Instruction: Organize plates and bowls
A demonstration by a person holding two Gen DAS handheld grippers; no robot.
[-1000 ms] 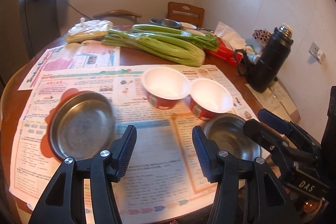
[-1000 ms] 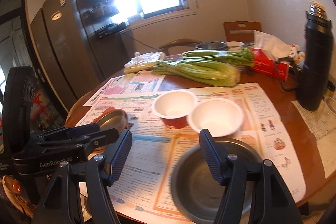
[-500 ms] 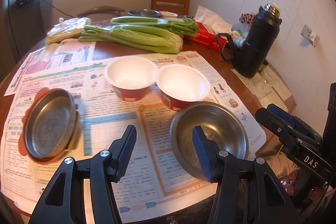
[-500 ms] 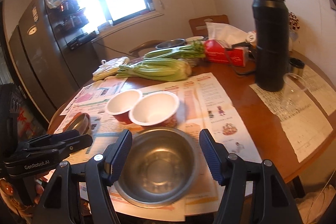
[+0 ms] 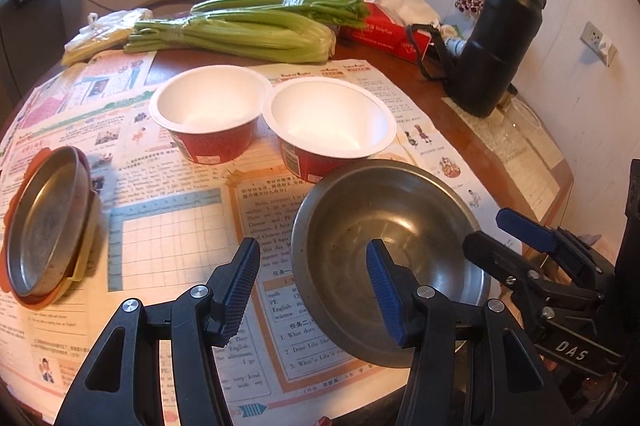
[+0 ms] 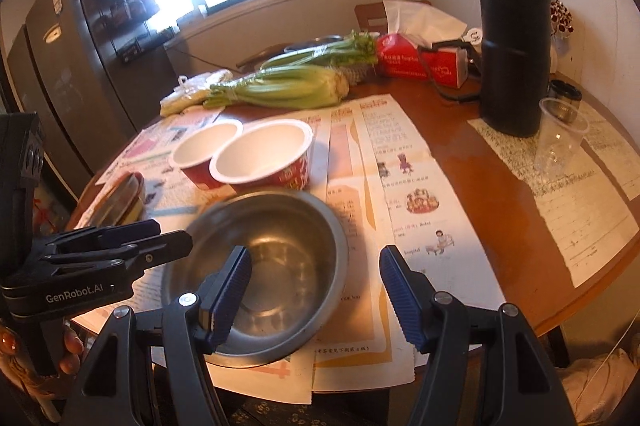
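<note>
Steel bowl [image 5: 404, 226] sits upright, mouth up, round, on the worktop [image 6: 480, 162]; left gripper [image 5: 314, 292] and right gripper [image 6: 314, 296] straddle opposite rims, jaws open, empty.

The left gripper [image 6: 132, 246] body reads "GenRobot.AI"; the right gripper [image 5: 516, 238] body reads "DAS".
</note>
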